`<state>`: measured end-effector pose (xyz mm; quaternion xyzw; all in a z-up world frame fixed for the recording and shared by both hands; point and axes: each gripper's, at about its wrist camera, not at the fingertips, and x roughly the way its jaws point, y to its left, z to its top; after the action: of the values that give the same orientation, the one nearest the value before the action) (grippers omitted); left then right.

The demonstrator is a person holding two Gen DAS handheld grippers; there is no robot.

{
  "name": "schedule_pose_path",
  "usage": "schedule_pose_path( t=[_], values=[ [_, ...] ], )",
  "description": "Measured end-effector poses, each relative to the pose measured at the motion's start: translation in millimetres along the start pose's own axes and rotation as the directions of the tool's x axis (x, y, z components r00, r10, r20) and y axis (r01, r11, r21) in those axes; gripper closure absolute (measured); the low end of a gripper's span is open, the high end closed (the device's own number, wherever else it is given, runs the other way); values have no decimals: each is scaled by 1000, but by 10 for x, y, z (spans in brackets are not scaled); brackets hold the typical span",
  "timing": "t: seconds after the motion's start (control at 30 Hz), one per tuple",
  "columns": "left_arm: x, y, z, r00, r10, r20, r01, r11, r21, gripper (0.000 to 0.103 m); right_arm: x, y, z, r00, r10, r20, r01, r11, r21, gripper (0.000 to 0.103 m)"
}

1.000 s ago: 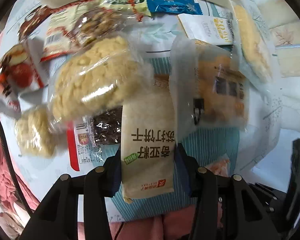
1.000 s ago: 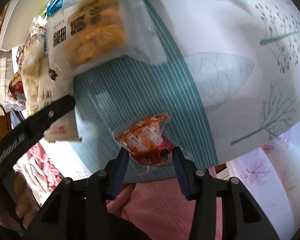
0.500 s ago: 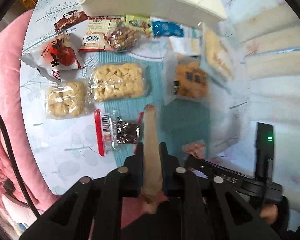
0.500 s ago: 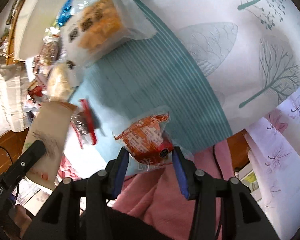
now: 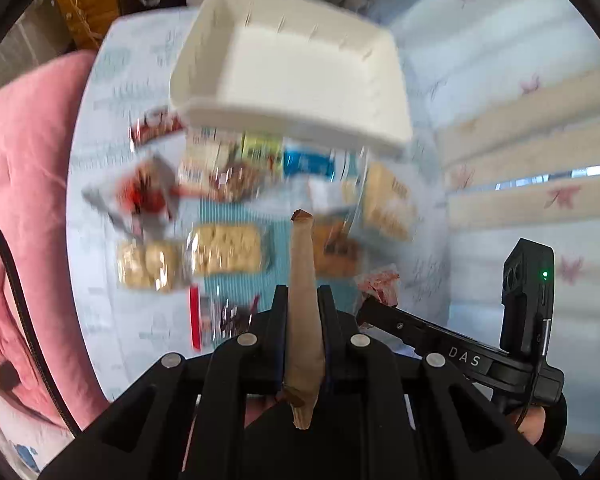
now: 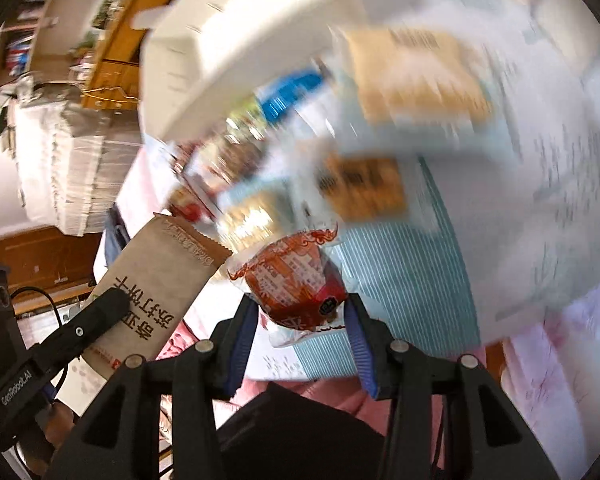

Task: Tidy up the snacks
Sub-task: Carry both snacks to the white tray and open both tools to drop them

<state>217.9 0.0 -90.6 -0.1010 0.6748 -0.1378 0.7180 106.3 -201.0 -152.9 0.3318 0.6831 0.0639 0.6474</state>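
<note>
Now we hold two snacks above the table [image 5: 100, 312]: a flat tan cracker packet [image 5: 303, 312] with dark printed characters, seen edge-on, clamped in our left gripper [image 5: 303, 308], and an orange-red wrapped snack [image 6: 296, 284] with a clear crimped rim, pinched by our right gripper [image 6: 300, 308]. At twelve o'clock sits a white bin [image 5: 292, 76]; below it lie blurred packets, perhaps biscuits [image 5: 228, 250].

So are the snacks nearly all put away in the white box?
Not yet. The white bin looks empty. The left gripper pinches a brown biscuit packet, the right gripper an orange-red snack. Many packets wait on the table.
</note>
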Motion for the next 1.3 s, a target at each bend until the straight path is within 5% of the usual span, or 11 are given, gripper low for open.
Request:
schedule_pose_path(
  t=[0.13,0.63,0.93,1.0,1.23,1.3],
  values=[
    [-150,-163,271,994,46,98,-50,998,35,92,-252,180,314,998,6,69,-1,998,-68,59],
    [198,-255,1162,959,-43,281,43,999,7,92,-549,495,1275,926,26,376,96,949,-301,58],
    [345,-292,1347,895,-66,441,31,996,87,87,-567,410,1623,872,82,483,105,932,-347,56],
    [340,-338,1359,894,-49,446,5,995,98,75,-577,383,1653,865,93,494,102,930,-354,55],
    [319,-415,1275,910,-8,415,-36,994,99,72,-670,367,1575,851,87,518,113,933,-343,45],
    [296,-385,1217,918,16,397,-50,996,76,58,-692,368,1519,851,82,518,118,933,-341,45]
  ],
)
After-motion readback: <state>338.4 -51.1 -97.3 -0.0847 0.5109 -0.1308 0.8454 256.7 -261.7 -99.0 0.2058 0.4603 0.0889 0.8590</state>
